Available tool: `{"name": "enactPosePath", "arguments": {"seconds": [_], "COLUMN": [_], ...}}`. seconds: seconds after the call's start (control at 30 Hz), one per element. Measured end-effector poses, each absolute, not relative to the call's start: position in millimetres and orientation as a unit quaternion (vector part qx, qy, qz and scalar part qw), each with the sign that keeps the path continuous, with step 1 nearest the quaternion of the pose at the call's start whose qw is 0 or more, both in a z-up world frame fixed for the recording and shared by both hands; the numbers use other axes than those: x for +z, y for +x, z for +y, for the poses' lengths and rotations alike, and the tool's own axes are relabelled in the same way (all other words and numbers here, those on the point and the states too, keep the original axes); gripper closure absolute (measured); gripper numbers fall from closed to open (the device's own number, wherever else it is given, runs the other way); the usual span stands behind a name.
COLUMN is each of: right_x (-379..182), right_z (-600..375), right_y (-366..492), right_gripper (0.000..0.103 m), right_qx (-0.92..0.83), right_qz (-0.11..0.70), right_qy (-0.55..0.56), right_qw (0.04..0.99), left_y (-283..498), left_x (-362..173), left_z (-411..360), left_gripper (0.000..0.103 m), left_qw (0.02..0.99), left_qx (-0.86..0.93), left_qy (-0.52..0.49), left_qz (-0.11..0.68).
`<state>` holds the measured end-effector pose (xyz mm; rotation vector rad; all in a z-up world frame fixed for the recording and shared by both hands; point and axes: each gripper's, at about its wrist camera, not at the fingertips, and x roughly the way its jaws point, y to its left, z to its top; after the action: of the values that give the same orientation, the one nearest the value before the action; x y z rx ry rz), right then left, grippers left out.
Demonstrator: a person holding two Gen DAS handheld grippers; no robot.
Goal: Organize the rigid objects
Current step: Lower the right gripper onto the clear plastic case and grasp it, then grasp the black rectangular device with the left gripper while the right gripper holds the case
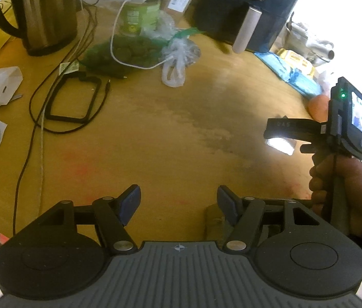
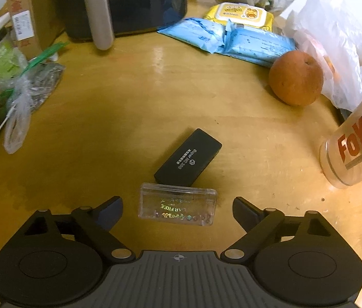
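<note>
A clear plastic box (image 2: pixel 178 206) with small coloured beads lies flat on the wooden table (image 2: pixel 103 118). It sits between the spread fingers of my right gripper (image 2: pixel 178 210), which is open, with a gap on each side of the box. Just beyond it a black rectangular case (image 2: pixel 188 157) with white print lies at a slant, its near corner close to the clear box. My left gripper (image 1: pixel 178 204) hangs open over bare table with nothing between its fingers. In the left wrist view a hand (image 1: pixel 342 187) holds the right gripper at the right edge, above the bright clear box (image 1: pixel 279 145).
An orange (image 2: pixel 295 78), a clear jar with red letters (image 2: pixel 353 148), blue wipe packs (image 2: pixel 232 38) and a white plastic bag (image 2: pixel 335 46) crowd the right. A black air fryer (image 1: pixel 245 7), a steel kettle (image 1: pixel 44 12), cables (image 1: pixel 73 100) and knotted bags (image 1: pixel 175 59) line the back and left.
</note>
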<state>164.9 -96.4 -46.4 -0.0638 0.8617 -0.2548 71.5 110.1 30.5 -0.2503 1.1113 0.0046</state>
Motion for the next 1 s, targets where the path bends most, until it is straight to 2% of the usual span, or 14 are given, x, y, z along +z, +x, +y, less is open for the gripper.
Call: {"name": "enactPosePath", "arguments": {"seconds": [0.03, 0.07, 0.1, 1.0], "right_x": [-48.0, -49.8, -50.9, -0.4], "right_z": [-96.6, -96.1, -95.6, -137.2], "right_y": [166.2, 167.8, 168.6, 111.2], "right_gripper": [0.018, 0.031, 0.033, 0.033], "right_qx": [-0.123, -0.123, -0.123, -0.072], "right_qz": [0.418, 0.422, 0.425, 0.427], "right_qy": [-0.029, -0.031, -0.034, 0.009], "right_qw": [0.9, 0.898, 0.896, 0.901], "left_y": [71.1, 71.1, 71.5, 101.0], "left_x": [30.5, 30.5, 30.8, 34.3], "left_z": [110.6, 111.0, 111.2, 58.3], "left_gripper": [0.038, 0.038, 0.038, 0.038], "left_qw": [0.842, 0.842, 0.842, 0.853], "left_qx": [0.003, 0.003, 0.003, -0.078], "left_qy": [-0.119, -0.119, -0.118, -0.06], "left_qz": [0.526, 0.526, 0.526, 0.513]}}
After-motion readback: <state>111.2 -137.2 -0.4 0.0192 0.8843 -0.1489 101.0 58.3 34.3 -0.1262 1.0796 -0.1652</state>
